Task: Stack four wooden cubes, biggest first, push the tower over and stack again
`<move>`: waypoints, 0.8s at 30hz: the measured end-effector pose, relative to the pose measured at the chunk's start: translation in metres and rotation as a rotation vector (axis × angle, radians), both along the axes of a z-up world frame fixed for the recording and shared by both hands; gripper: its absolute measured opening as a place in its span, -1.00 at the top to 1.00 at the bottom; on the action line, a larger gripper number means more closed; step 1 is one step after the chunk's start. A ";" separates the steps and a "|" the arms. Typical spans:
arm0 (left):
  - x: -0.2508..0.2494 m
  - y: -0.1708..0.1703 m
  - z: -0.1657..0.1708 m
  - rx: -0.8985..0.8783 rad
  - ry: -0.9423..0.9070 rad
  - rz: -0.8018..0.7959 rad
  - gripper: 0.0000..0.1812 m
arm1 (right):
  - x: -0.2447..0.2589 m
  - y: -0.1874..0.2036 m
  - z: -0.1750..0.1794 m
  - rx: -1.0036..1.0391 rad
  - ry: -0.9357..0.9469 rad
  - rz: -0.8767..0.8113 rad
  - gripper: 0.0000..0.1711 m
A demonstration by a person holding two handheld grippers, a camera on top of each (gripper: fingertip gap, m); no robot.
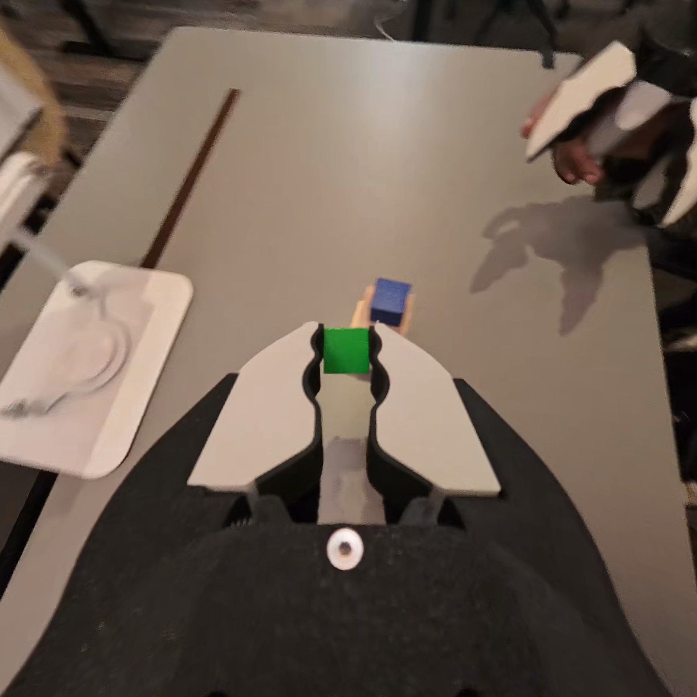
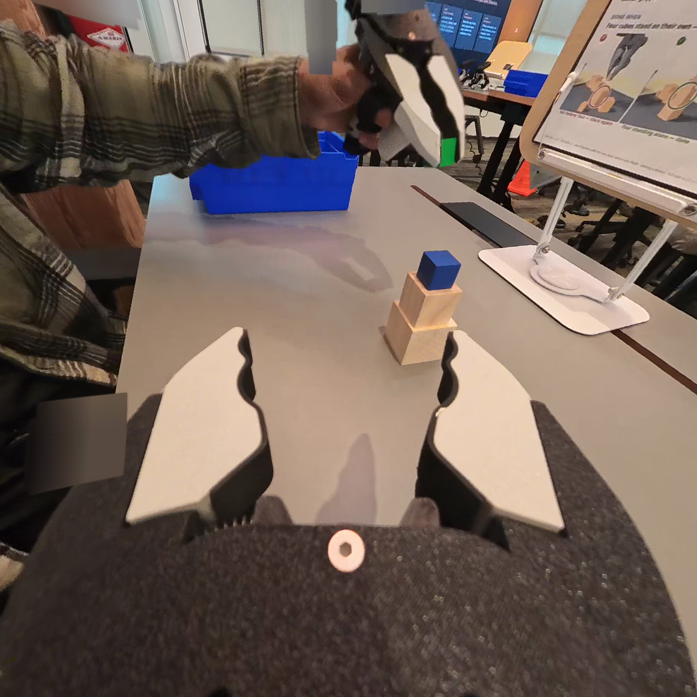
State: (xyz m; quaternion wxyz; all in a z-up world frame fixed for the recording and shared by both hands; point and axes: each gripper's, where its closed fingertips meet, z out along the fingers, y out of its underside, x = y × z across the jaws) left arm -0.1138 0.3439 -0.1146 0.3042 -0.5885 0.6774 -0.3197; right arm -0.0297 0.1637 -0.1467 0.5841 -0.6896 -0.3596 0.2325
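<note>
Items bearing writing or signs:

1. Instruction sheet [image 2: 618, 75] on a white tilted stand [image 2: 565, 286], right side of the table [image 2: 264, 301]: printed headings, captions, photos with circle marks, one red and one green dot.
2. Dark screen [image 2: 471, 26], background: columns of small text, too small to read.
3. Red item [image 2: 102, 34] with a white diamond-shaped emblem, upper left background.

Left wrist view: no writing visible.

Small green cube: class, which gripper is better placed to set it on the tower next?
Left. The left gripper already clamps the small green cube above the blue-topped wooden tower; the right gripper is open and empty.
</note>
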 end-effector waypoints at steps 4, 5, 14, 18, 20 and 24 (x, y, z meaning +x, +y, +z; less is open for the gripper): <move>0.032 -0.037 -0.007 -0.002 0.085 -0.172 0.76 | 0.000 0.000 -0.002 -0.004 -0.008 -0.002 -0.12; 0.039 -0.040 -0.007 0.000 0.098 -0.190 0.76 | 0.001 0.000 -0.002 -0.005 -0.008 -0.003 -0.12; 0.063 -0.050 -0.020 -0.027 0.239 -0.251 0.76 | 0.007 0.000 -0.005 -0.013 0.004 -0.005 -0.10; 0.065 -0.050 -0.027 -0.089 0.237 -0.252 0.76 | 0.007 0.000 -0.005 -0.012 0.008 0.001 -0.10; 0.065 -0.049 -0.030 -0.097 0.228 -0.248 0.76 | 0.008 -0.001 -0.004 -0.011 0.012 0.000 -0.10; 0.063 -0.046 -0.038 -0.101 0.214 -0.239 0.76 | 0.008 -0.001 -0.004 -0.010 0.015 0.000 -0.10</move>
